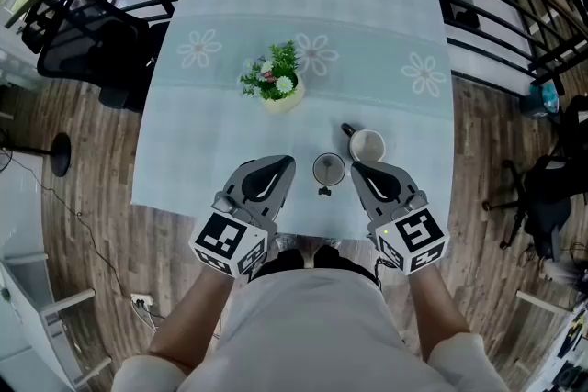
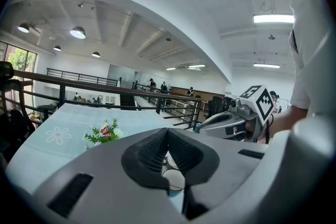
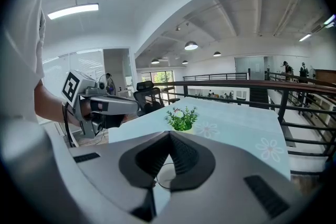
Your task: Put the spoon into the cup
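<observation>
Head view: your left gripper (image 1: 285, 164) and right gripper (image 1: 358, 170) flank a glassy vessel (image 1: 329, 168) at low centre, likely so both vessels sit in easy reach. The white cup (image 1: 367, 146) is just upper right of it. A dark stub (image 1: 347, 129) shows at its rim; spoon or cup handle, can't tell.
Left gripper view: jaws clenched, empty, vessels beyond the tips.
Right gripper view: jaws clenched, empty, clear rim ahead.

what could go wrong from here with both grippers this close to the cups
The clear glass and the white cup stand close together by the near edge of the table, right in front of the shut left gripper and right gripper; a careless sweep could tip either one. The small dark piece beside the glass looks slight and may get nudged off the edge.
</observation>
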`<control>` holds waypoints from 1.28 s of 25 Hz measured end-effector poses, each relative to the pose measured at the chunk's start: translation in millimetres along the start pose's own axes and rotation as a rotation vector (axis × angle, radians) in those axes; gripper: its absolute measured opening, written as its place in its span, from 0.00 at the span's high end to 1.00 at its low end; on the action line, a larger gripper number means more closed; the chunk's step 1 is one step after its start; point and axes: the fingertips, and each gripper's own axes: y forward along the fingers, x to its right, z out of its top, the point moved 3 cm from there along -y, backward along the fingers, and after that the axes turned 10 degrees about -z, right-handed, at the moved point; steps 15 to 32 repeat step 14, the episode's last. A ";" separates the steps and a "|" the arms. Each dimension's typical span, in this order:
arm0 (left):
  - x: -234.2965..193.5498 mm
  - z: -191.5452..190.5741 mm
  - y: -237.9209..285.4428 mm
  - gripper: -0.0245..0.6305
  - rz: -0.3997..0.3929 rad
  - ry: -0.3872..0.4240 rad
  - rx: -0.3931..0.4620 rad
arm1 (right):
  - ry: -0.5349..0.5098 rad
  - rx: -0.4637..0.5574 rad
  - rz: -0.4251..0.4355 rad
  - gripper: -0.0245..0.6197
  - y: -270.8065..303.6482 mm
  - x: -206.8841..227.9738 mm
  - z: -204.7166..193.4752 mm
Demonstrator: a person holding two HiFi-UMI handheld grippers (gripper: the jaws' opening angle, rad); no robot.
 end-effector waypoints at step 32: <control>4.1 -1.1 3.7 0.93 0.012 -0.008 0.004 | -0.018 -0.019 0.018 0.93 -2.6 5.4 -3.8</control>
